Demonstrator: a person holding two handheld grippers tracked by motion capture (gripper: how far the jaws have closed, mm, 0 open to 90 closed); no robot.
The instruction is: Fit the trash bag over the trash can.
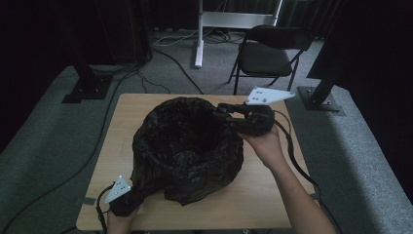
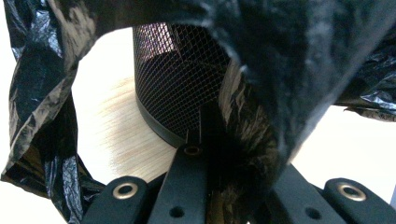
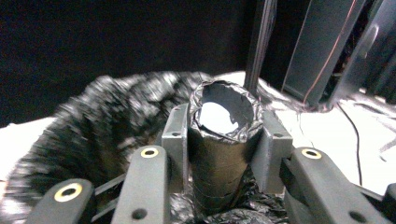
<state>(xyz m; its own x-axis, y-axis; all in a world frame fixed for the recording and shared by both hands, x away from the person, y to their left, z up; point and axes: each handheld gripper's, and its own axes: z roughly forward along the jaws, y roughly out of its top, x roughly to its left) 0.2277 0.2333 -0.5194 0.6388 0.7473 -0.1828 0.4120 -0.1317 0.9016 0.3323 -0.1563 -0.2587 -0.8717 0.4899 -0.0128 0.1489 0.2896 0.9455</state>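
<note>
Gripping a black roll (image 3: 226,140) between its jaws, the right gripper (image 1: 229,114) hovers at the far right rim of the bag (image 1: 187,151), which is draped over a mesh bin (image 2: 180,84) in the middle of the table (image 1: 272,195). In the right gripper view the roll stands upright between the two grey pads, its open end toward the camera and its lower part lost in crumpled black film; whether that film belongs to the roll or to the bag cannot be told. The bag's surface on the left of that view is blurred.

From above, the bin itself is wholly hidden under the bag, and the inside of the bag is too dark to read. The roll cannot be picked out there either, as it merges with the gripper and the dark plastic.

The left gripper (image 1: 122,197) sits at the near left corner of the table, its jaws clenched on a fold of the bag. In the left gripper view the plastic hangs over the jaws and hides their tips, so the exact pinch point is out of sight; past it the mesh wall and its solid base ring stand on the pale wood. The person's left hand is cut off by the bottom edge of the high view.
</note>
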